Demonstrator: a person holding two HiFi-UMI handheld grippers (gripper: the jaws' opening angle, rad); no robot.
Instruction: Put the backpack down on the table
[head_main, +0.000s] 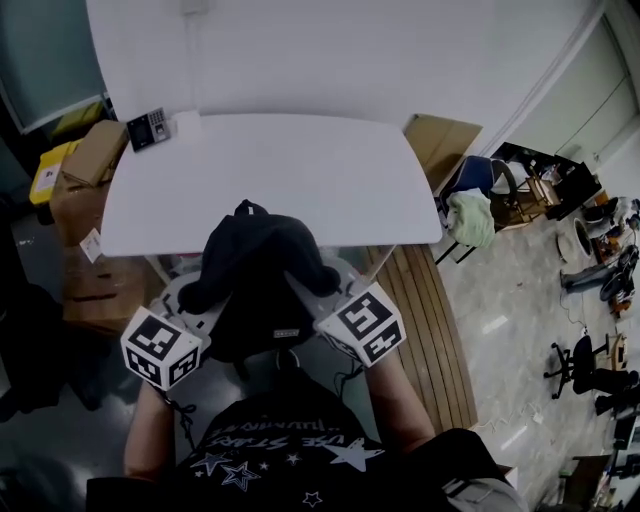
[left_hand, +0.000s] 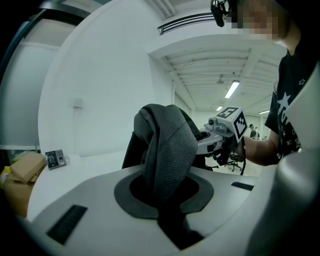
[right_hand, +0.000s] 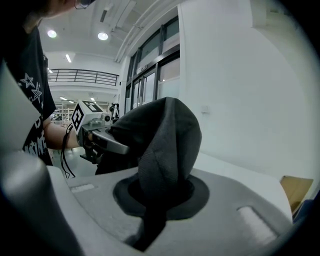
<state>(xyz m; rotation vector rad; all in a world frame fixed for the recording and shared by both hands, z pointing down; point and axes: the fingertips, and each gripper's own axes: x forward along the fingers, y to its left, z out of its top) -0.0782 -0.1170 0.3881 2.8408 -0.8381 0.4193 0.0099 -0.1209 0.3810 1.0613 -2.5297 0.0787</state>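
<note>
A black backpack (head_main: 258, 270) hangs in the air between both grippers, just in front of the near edge of the white table (head_main: 270, 180). My left gripper (head_main: 205, 300) is shut on a grey padded strap (left_hand: 167, 150) of the backpack. My right gripper (head_main: 320, 298) is shut on the other strap (right_hand: 167, 145). In each gripper view the strap fills the gap between the jaws and hides the fingertips. The bag's lower part is hidden behind the grippers in the head view.
A small card reader (head_main: 147, 128) lies at the table's far left corner. Cardboard boxes (head_main: 85, 175) stand left of the table. A chair with cloth (head_main: 472, 205) and a wooden panel (head_main: 425, 320) are on the right.
</note>
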